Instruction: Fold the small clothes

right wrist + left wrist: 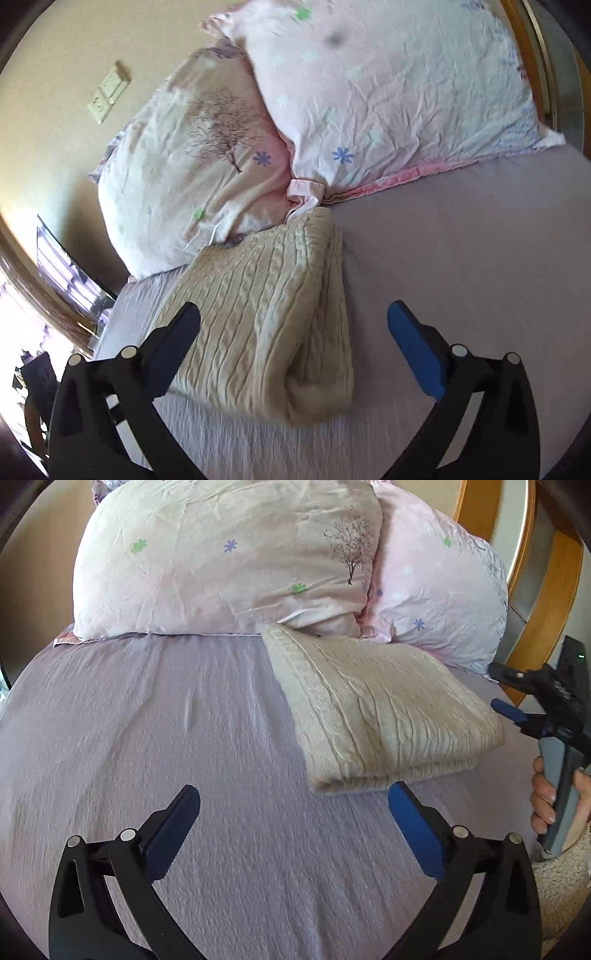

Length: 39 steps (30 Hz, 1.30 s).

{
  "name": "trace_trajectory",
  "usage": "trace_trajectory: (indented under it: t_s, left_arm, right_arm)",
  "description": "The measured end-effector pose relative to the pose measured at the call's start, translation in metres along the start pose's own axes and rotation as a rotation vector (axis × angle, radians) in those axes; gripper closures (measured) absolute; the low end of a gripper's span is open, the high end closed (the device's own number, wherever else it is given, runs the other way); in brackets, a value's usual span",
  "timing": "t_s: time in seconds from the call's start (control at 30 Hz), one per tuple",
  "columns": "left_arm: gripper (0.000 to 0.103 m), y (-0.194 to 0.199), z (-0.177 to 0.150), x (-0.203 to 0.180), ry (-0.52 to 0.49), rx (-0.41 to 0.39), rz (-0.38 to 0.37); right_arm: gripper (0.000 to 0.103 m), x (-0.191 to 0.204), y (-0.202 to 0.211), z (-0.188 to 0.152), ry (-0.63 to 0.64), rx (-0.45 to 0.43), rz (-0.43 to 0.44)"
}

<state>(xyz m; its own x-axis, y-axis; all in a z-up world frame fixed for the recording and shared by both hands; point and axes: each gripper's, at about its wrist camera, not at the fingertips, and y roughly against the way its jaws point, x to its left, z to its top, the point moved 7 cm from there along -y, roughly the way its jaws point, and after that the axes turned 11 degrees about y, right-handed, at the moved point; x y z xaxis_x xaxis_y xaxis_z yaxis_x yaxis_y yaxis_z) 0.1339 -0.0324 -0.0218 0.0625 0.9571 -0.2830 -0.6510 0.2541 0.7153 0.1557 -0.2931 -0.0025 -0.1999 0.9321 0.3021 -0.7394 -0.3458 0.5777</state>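
Folded cream sweater [384,716] lies on the bed [184,738] — both grippers' jaws spread, empty.

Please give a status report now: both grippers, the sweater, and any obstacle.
Left gripper open, empty, above the sheet. Right gripper open, empty, over the sweater. Sweater folded, far corner against the pillows. No obstacle.

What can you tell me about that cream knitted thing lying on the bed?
The cream cable-knit sweater is folded into a thick, layered rectangle, its ribbed, braided pattern facing up. It looks soft and woolly. It lies flat on the lavender bedsheet, its far corner tucked against the two floral pillows. Neither gripper holds it: the left gripper and right gripper both have their fingers spread open near it.
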Motion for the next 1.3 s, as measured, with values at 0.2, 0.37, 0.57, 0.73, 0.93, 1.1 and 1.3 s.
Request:
trace_trajectory:
  t_s: [0.2,0.37,0.57,0.73,0.93,1.1,1.3]
  left_arm:
    - [0.001,-0.034,-0.019,-0.014,-0.046,0.11,0.049]
    - [0.001,-0.045,-0.023,-0.019,-0.081,0.097,0.099]
    - [0.001,-0.049,-0.023,-0.016,-0.108,0.09,0.165]
    - [0.001,-0.048,-0.023,-0.016,-0.105,0.079,0.173]
    - [0.001,-0.048,-0.022,-0.015,-0.105,0.079,0.173]
    - [0.001,-0.049,-0.022,-0.016,-0.105,0.079,0.173]
    - [0.001,-0.049,-0.022,-0.016,-0.105,0.079,0.173]
  right_arm:
    - [0.002,0.023,0.001,-0.062,0.18,0.185,-0.184]
    - [0.002,0.047,-0.028,-0.079,0.255,0.255,-0.201]
    - [0.002,0.056,-0.043,-0.087,0.301,0.318,-0.265]
    - [0.002,0.058,-0.044,-0.087,0.294,0.315,-0.279]
    - [0.002,0.057,-0.046,-0.087,0.293,0.315,-0.28]
    - [0.002,0.057,-0.046,-0.086,0.293,0.315,-0.28]
    - [0.002,0.057,-0.046,-0.086,0.293,0.315,-0.28]
